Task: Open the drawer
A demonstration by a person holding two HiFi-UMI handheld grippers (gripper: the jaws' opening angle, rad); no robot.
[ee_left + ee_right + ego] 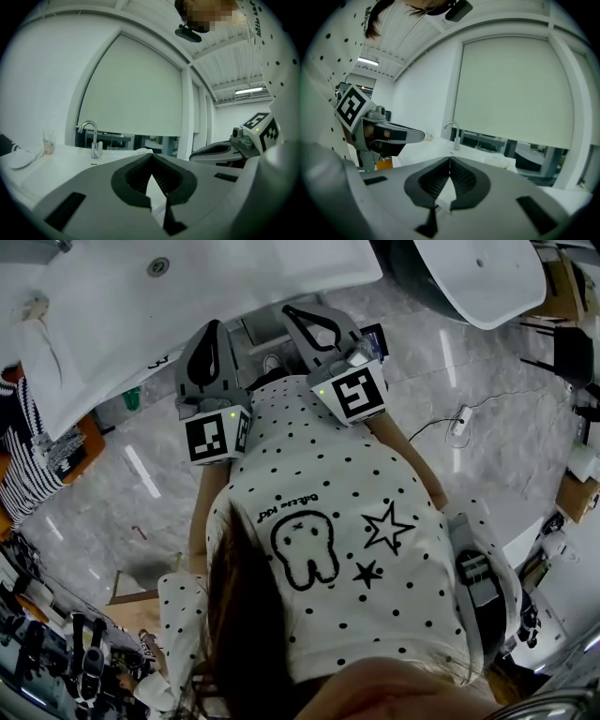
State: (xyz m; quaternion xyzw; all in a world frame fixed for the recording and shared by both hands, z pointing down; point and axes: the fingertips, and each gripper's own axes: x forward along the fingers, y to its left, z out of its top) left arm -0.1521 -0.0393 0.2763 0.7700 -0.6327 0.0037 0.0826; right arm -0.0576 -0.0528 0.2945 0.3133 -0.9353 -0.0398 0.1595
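Both grippers are held side by side in front of a person's dotted white shirt (328, 484), pointing at a white counter (234, 277). My left gripper (213, 326) is shut with nothing between its jaws; its tips meet (151, 157) in its own view. My right gripper (291, 309) is also shut and empty, its tips touching (450, 159). Each gripper shows in the other's view: the right one (225, 151), the left one (389, 136). No drawer can be made out; a pale panel (267, 334) under the counter edge shows between the grippers.
A chrome faucet (93, 140) stands on the counter by a sink basin (112, 306), with a cup (48, 141) farther left. A large blind-covered window (515, 89) fills the wall behind. Grey marble floor (469, 381) with a cable and plug lies to the right.
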